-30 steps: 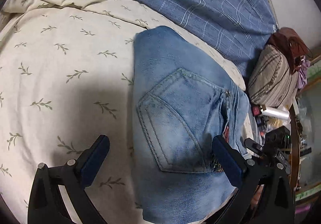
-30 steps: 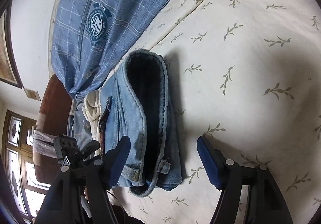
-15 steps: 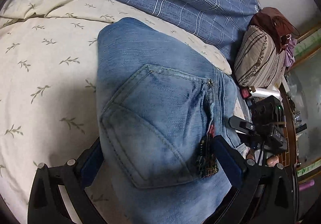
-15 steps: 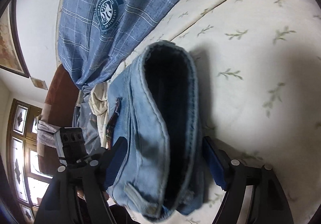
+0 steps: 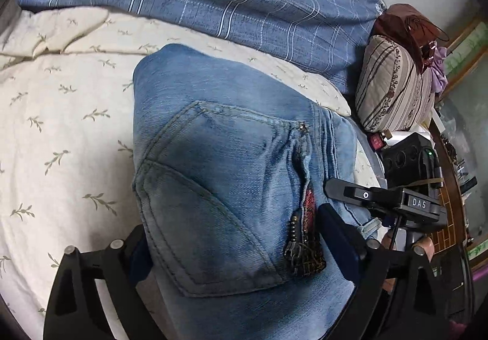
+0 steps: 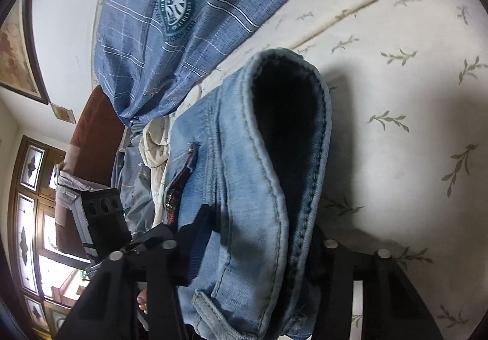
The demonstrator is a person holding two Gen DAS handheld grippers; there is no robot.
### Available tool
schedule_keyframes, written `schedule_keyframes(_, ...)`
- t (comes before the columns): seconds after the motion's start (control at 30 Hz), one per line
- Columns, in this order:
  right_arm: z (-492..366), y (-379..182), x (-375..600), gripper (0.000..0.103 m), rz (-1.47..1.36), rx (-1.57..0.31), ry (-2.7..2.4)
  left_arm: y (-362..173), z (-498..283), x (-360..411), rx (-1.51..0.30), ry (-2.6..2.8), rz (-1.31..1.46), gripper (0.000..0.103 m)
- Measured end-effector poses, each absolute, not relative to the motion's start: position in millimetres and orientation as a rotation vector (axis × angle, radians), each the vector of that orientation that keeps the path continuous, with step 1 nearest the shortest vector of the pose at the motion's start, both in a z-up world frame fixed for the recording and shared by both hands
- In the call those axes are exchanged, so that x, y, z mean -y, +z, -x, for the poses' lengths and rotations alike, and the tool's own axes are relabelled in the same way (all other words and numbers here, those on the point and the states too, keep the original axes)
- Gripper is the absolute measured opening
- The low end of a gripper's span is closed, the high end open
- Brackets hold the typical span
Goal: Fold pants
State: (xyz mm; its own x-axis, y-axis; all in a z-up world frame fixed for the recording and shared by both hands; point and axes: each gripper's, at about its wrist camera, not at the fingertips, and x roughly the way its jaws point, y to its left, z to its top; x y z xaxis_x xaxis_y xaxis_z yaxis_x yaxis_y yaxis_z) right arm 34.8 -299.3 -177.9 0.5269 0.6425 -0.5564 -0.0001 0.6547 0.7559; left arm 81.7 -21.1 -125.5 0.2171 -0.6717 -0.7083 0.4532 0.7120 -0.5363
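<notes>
Folded jeans lie on the bed, back pocket up, near the bed's right edge. Blue plaid blanket bunched at the far side; striped cushion far right, off the mattress edge.

Change vs. a second ago: both tools were set back from the bundle w/ jaws wide and denim only partly between them. Now both have pushed in and straddle it.

Left gripper: jaws closing, spanning the pocket end across its full width. Left pad is tucked against the bundle's left edge, right pad sits beside the zip trim. Wide span, but the pads look to be just meeting cloth; firm grip not confirmed.

Right gripper: jaws closing fast around the waistband end, seen end-on w/ the dark lining showing. Left pad is against the outer denim; right pad is hidden behind the hem, so pad contact there can't be told. Cloth def. between the jaws.

Meaning for task: folds appear done; pants already a compact stack. Approach phase looks over, clamp phase in progress at both ends. Likely next req.: finish closing, then lift or shift the bundle as one unit. Risk: thick layered denim may splay if one end clamps before the other.
</notes>
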Motion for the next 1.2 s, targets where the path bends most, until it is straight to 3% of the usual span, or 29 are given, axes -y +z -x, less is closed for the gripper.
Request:
schedule_keyframes(0.27,-24.0,-153.2,286.4,0.041,-0.667,-0.860,0.409,-109.6,-72.7,17.2,-1.022,-0.815,0.218,0.080)
schedule_keyframes(0.8,-20.8,-112.1,269.2,0.039,-0.640,-0.651,0.447,-63.7,-58.4,-9.5,-0.792,-0.775,0.246,0.080)
schedule_keyframes(1.2,-41.5,-129.8,249.3,0.039,-0.652,-0.736,0.432,-80.1,-74.5,-23.1,-0.867,-0.689,0.282,0.080)
